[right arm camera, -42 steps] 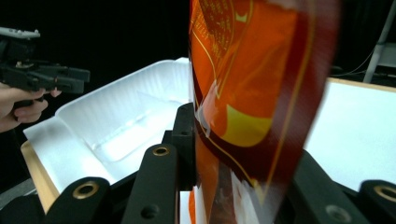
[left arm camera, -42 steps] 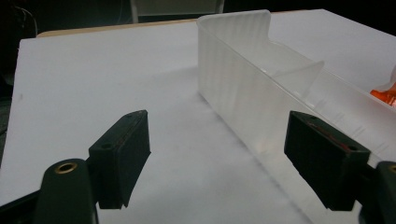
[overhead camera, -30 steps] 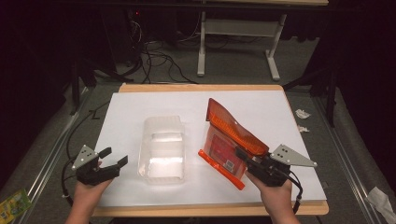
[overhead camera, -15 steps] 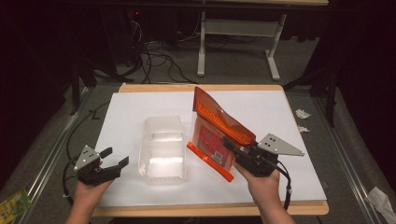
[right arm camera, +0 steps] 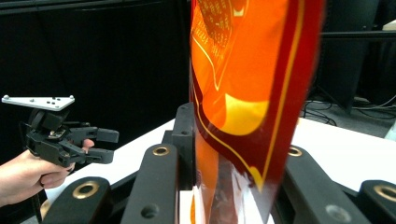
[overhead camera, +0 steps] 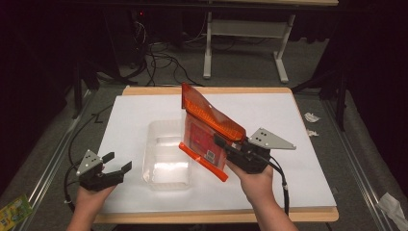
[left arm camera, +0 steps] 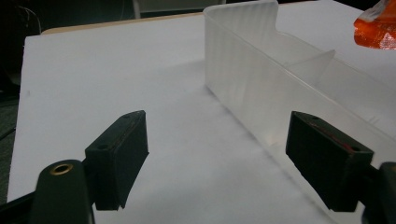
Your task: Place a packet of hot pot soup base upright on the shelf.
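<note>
**Op:** My right gripper (overhead camera: 226, 146) is clamped on one edge of the orange pouch (overhead camera: 207, 126), centre of the high view, held aloft and tilted over the clear plastic tray (overhead camera: 166, 156).

**Obs:** How will it handle?

**Op:** Light, soft film, I judge; slick and likely to flop or slide between the jaws. The flat seam edge is the best hold, as in the right gripper view (right arm camera: 243, 93).

**Obs:** Left?

**Op:** My left gripper (overhead camera: 117, 162), lower left, jaws spread and empty, just beside the tray wall (left arm camera: 261, 88).
</note>
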